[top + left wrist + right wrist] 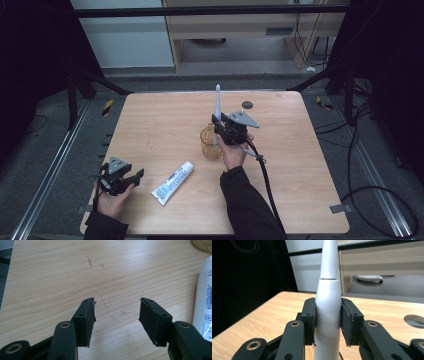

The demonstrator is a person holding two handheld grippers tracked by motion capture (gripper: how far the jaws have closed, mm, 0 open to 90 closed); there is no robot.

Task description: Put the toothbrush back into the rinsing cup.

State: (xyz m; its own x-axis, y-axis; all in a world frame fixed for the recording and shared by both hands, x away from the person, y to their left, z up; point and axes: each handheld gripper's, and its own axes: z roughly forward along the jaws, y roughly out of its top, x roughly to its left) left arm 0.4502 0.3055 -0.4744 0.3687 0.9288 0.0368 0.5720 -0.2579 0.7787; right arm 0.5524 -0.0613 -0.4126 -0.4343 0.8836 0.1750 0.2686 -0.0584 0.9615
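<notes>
The right gripper [218,131] stands over the middle of the wooden table [300,200], its jaws pressed against both sides of a white electric toothbrush [217,102]. In the right gripper view the brush body sits squarely between the two black pads [310,320], upright, with the pads bearing on its lower, wider section and the narrower neck rising above a seam. In the high view the brush points up and slightly away from the person, and its lower end stands at or in the mouth of an amber glass cup [210,142]; whether it touches the cup cannot be told. The cup stands upright on the table just beside the right hand [234,152]. The left gripper [134,176] rests low at the near left part of the table, held in the left hand [111,197]. Its jaws stand wide apart with only bare tabletop between them, as the left gripper view confirms. A white toothpaste tube [173,182] lies flat on the table just to the right of the left gripper, apart from it, angled with its cap end toward the cup. A small dark round disc [247,104] lies on the far part of the table, beyond the right gripper.
</notes>
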